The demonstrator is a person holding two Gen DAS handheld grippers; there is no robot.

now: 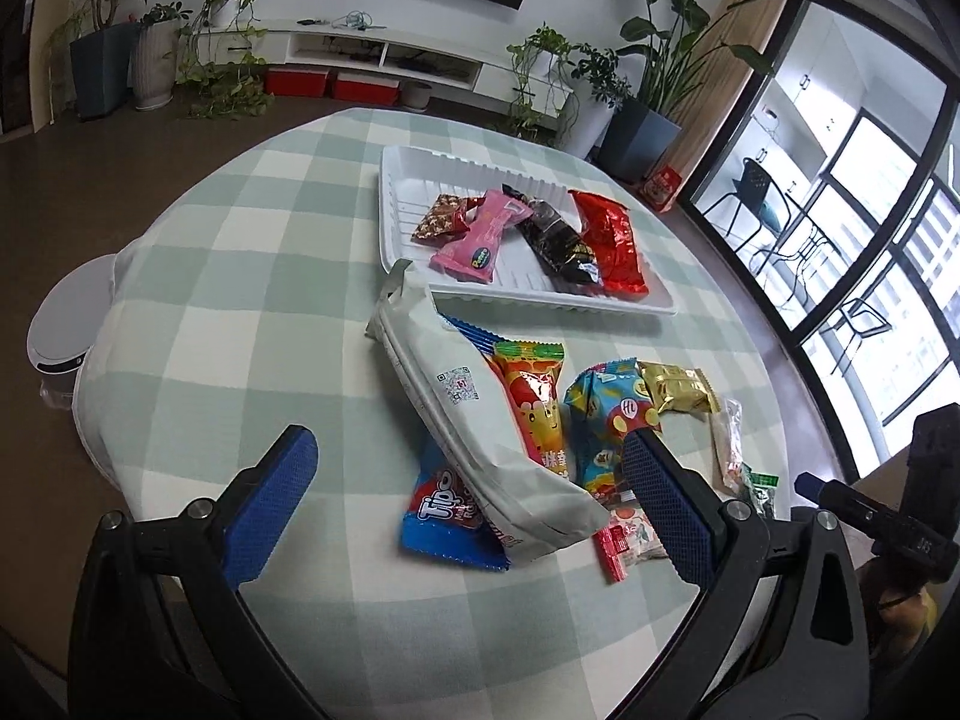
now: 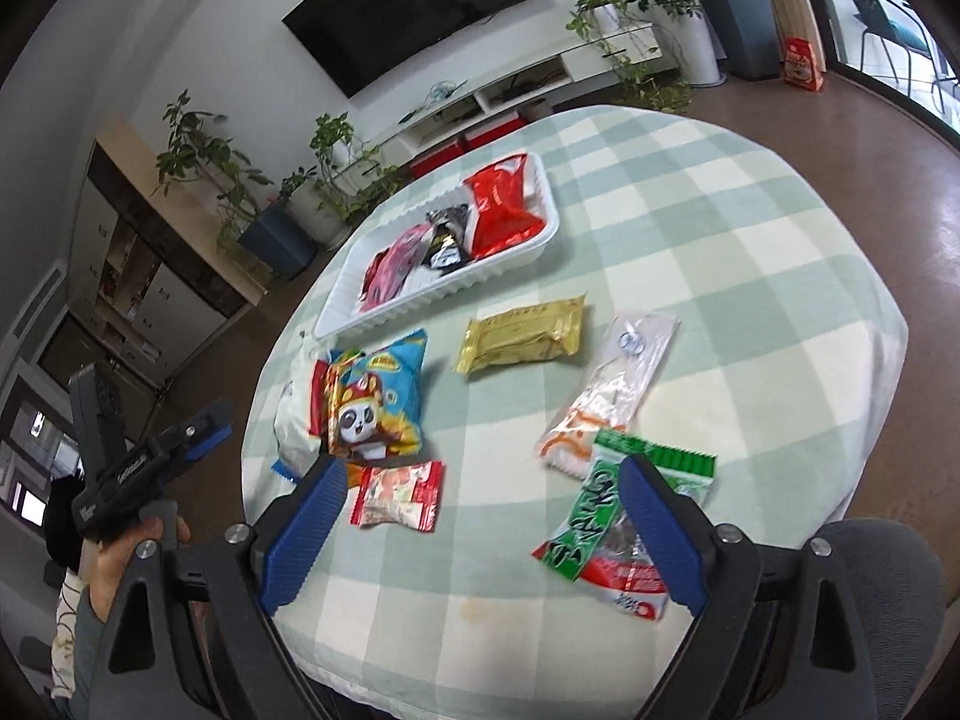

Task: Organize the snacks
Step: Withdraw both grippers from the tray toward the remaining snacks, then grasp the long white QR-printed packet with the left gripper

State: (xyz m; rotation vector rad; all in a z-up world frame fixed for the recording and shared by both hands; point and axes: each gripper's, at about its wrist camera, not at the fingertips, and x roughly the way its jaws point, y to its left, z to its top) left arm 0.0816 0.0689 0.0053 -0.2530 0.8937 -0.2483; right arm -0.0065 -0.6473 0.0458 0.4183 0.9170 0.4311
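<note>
— How many trays sat on the checked table [image 1: 228,276]?

— One white tray [image 1: 396,204], and four packets lay in it: a brown one [image 1: 441,217], a pink one [image 1: 480,237], a black one [image 1: 555,237] and a red one [image 1: 609,240].

— And loose on the cloth?

— Nine that I could count. A large white bag [image 1: 480,420], a blue Tipo packet [image 1: 441,510], a red-and-yellow packet [image 1: 537,402], a blue cartoon packet [image 2: 375,402], a gold packet [image 2: 522,336], a clear long packet [image 2: 606,396], a green packet [image 2: 600,498], a small red-and-white packet [image 2: 399,495], and a red-and-white packet [image 2: 624,585] beneath the green one.

— Grippers?

— Two, the left gripper [image 1: 474,501] and the right gripper [image 2: 480,534].
</note>
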